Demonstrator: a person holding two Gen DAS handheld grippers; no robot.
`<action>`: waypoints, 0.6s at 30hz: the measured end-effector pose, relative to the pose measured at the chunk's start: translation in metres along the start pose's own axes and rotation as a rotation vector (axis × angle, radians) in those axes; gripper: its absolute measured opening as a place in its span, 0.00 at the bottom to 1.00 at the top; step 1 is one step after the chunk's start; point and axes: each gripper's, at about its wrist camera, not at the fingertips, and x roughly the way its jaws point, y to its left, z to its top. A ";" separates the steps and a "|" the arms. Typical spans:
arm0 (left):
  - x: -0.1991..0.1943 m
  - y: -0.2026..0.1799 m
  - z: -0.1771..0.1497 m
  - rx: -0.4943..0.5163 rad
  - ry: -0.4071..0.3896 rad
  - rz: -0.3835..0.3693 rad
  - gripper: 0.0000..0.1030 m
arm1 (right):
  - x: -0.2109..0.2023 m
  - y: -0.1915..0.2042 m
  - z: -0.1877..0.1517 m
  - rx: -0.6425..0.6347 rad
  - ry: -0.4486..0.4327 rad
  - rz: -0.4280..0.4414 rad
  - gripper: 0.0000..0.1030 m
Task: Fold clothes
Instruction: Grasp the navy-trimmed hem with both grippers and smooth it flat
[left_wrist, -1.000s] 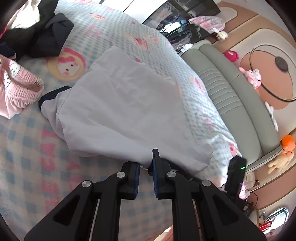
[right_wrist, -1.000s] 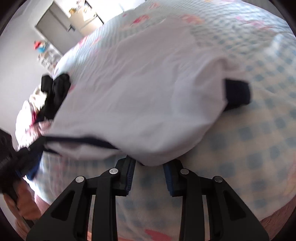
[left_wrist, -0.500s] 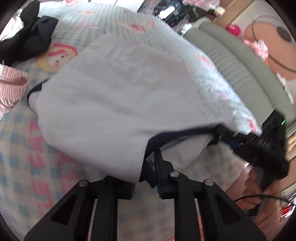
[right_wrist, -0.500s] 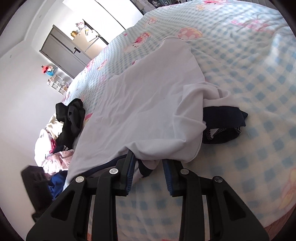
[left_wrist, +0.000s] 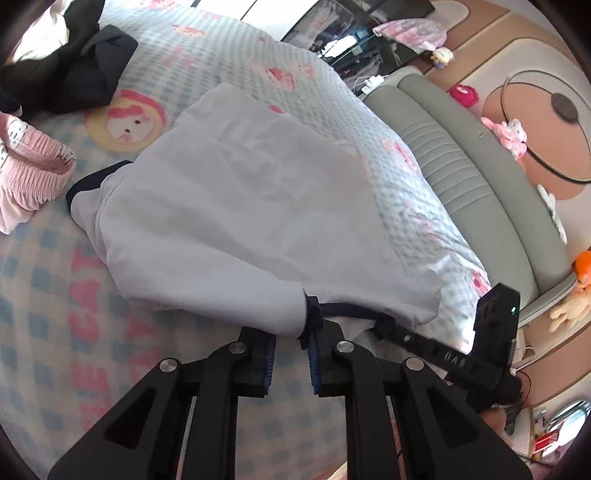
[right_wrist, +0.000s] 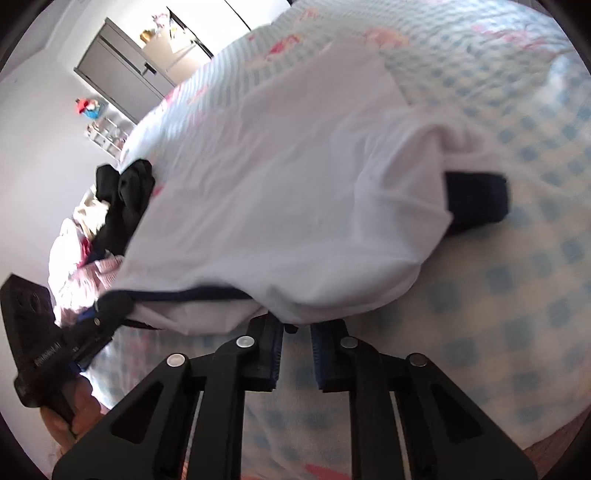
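Observation:
A white T-shirt (left_wrist: 240, 221) with navy collar and sleeve trim lies spread on the blue checked bedspread (left_wrist: 55, 295). It also fills the right wrist view (right_wrist: 295, 203). My left gripper (left_wrist: 290, 345) holds the shirt's navy-edged near hem, its jaws a little apart with the fabric against the right finger. My right gripper (right_wrist: 297, 345) holds the same near edge further along, jaws slightly apart with cloth bunched at the tips. Each gripper shows in the other's view: the right (left_wrist: 391, 330), the left (right_wrist: 99, 317). A navy sleeve cuff (right_wrist: 476, 203) sticks out at the right.
Dark clothes (left_wrist: 85, 62) and a pink garment (left_wrist: 26, 173) lie on the far left of the bed. A grey padded bed end (left_wrist: 480, 177) runs along the right, with plush toys (left_wrist: 509, 133) beyond. A grey cabinet (right_wrist: 122, 70) stands by the wall.
Half a second ago both grippers held the shirt's near edge lifted off the bed. Now the edge is lowered back toward the bedspread and the shirt lies flatter.

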 end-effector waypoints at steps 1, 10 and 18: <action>0.000 -0.002 -0.001 0.007 0.002 0.002 0.14 | -0.007 0.000 0.001 -0.003 -0.011 0.008 0.10; -0.022 -0.004 -0.007 -0.010 0.003 -0.027 0.14 | -0.031 -0.009 -0.013 0.111 0.084 0.213 0.09; 0.000 0.019 -0.024 -0.002 0.114 0.102 0.15 | -0.026 -0.012 -0.025 0.092 0.101 0.047 0.12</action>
